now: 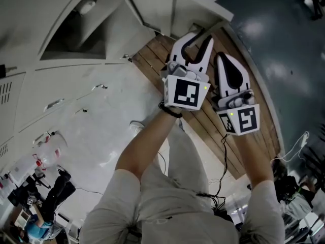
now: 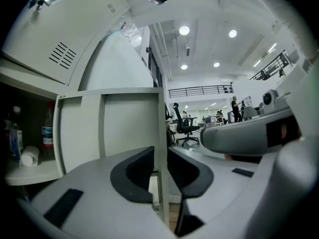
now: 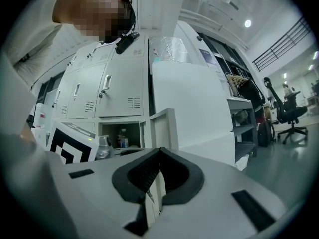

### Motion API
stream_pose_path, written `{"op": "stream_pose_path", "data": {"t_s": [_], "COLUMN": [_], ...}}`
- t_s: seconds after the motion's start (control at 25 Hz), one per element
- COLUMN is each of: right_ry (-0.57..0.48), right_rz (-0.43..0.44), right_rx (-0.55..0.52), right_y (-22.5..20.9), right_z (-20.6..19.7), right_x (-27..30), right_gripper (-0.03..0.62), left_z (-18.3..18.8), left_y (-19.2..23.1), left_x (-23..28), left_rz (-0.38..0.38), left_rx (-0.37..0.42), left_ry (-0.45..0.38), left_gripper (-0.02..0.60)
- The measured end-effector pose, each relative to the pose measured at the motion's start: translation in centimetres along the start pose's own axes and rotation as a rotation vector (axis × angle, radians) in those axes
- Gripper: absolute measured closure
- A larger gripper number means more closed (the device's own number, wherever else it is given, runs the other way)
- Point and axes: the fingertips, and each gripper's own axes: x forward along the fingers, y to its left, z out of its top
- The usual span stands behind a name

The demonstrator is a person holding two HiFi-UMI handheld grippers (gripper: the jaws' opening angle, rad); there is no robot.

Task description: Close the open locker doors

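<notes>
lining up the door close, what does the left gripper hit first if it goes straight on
The open locker door: its free edge stands between the left gripper's parted jaws, so it meets that first, though depth is unclear.

Left gripper (image 1: pixel 202 36): jaws apart, tips at the open door's (image 1: pixel 167 4) edge.
Right gripper (image 1: pixel 223 56): jaws together, just beside the left one.
Underneath: wood planks (image 1: pixel 213 131).
</notes>
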Motion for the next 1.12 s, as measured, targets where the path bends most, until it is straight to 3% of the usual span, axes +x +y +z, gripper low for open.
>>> {"op": "stream_pose_path", "data": {"t_s": [0.2,0.32,0.44,0.56,0.68,0.8,0.96,1.12], "right_ry": [0.015,0.03,0.045,0.069,0.101,0.103,0.137,0.151], "right_rz": [-0.015,-0.031,-0.033,-0.007,0.106,0.241,0.414,0.545], "right_rx": [-0.002,-0.002,-0.003,0.012,0.014,-0.01,-0.07,-0.101], "right_y": [-1.2,-2.1,-2.5,-2.3,0.0,4.2,10.0,15.5], "right_z": [-0.8,-1.1,-1.8,-2.9,-3.9,-4.3,-6.1,-8.0], "right_x": [-0.9,-1.7,-2.2,-2.1,-1.4,-0.1,1.4,4.0], "right_gripper": [0.583,0.583,0.583,0.583,0.563,0.511,0.457,0.434], "left_z": [0.6,0.3,0.3,0.8,0.7,-1.2,-2.5,-2.7], "left_y": [-0.8,-0.9,-0.3,-0.4,-0.8,-0.1,3.2,7.2], "left_x": [1.4,2.5,2.6,1.3,-2.6,-8.7,-15.5,-19.5], "left_rz": [-0.016,0.014,0.05,0.006,-0.118,-0.224,-0.229,-0.24], "left_rx": [-0.002,-0.015,-0.011,-0.002,0.03,0.017,-0.097,-0.087], "left_ry": [-0.006,0.029,0.029,-0.012,-0.025,0.026,0.039,0.006], "left_gripper": [0.507,0.48,0.53,0.537,0.537,0.534,0.529,0.522]}}
